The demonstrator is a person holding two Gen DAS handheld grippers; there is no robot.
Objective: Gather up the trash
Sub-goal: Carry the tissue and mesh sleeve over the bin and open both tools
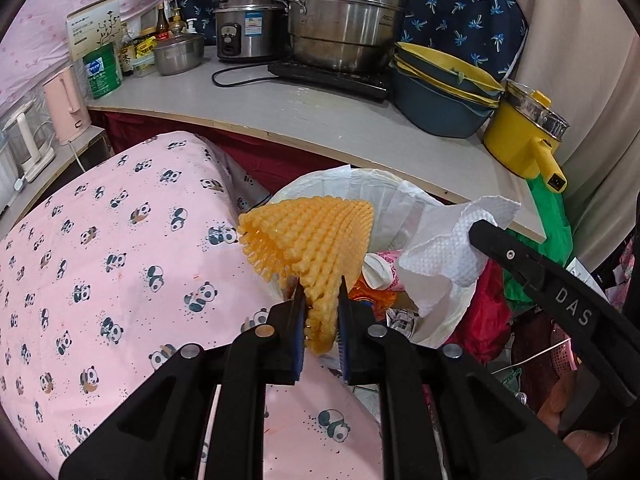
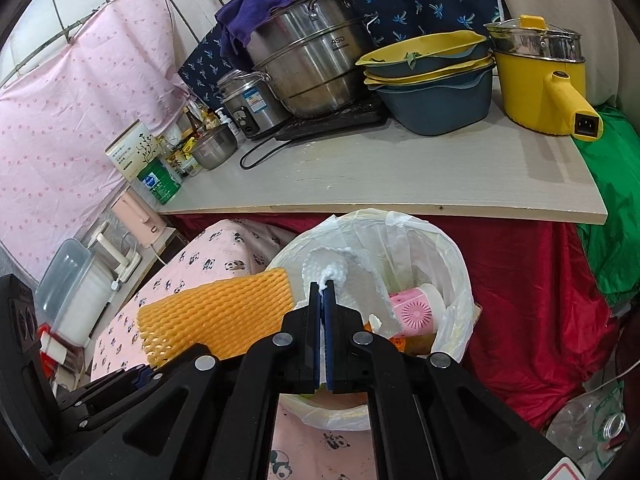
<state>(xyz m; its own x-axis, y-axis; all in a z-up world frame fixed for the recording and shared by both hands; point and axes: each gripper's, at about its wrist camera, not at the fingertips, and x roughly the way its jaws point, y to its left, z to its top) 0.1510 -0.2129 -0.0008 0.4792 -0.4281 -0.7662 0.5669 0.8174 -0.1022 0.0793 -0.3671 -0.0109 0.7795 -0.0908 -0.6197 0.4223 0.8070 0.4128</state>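
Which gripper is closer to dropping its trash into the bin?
Probably the right gripper. Its white paper towel hangs over the lined trash bin, while the left gripper holds the orange foam net nearer the rim.

My left gripper (image 1: 320, 292) holds the foam net (image 1: 312, 240), which fans out ahead of its tips over the near-left rim of the lined bin (image 2: 452, 276). To its right, my right gripper (image 2: 325, 285) pinches the paper towel (image 2: 340, 264) above the bin's mouth. A cup (image 2: 416, 308) lies inside, right of that claw. Beyond both runs the shelf (image 2: 400, 176) (pots stacked on it).
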